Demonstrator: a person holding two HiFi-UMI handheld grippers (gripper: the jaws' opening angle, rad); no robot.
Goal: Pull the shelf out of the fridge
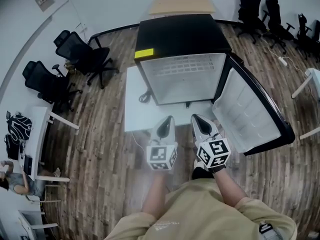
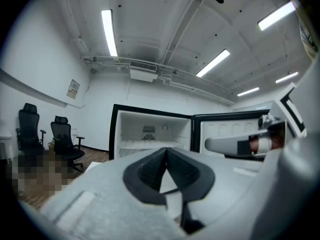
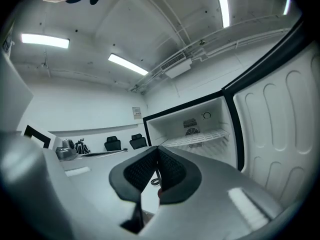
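A black mini fridge [image 1: 182,34] stands on a low white table [image 1: 135,114], with its door [image 1: 250,114] swung open to the right. Inside its white cabinet, a white wire shelf [image 1: 182,69] lies across the upper part; the same shelf [image 2: 145,145] shows in the left gripper view, and the shelf [image 3: 197,138] also shows in the right gripper view. My left gripper [image 1: 167,121] and right gripper [image 1: 196,120] hang side by side in front of the fridge, well short of it. Both point at the opening. Each has its tips together and nothing between them.
A coiled cable [image 1: 145,97] lies on the white table left of the fridge. A yellow tag [image 1: 144,53] sits on the fridge's top corner. Black office chairs [image 1: 82,54] stand at left and back right, desks [image 1: 37,134] and a seated person [image 1: 15,181] at far left.
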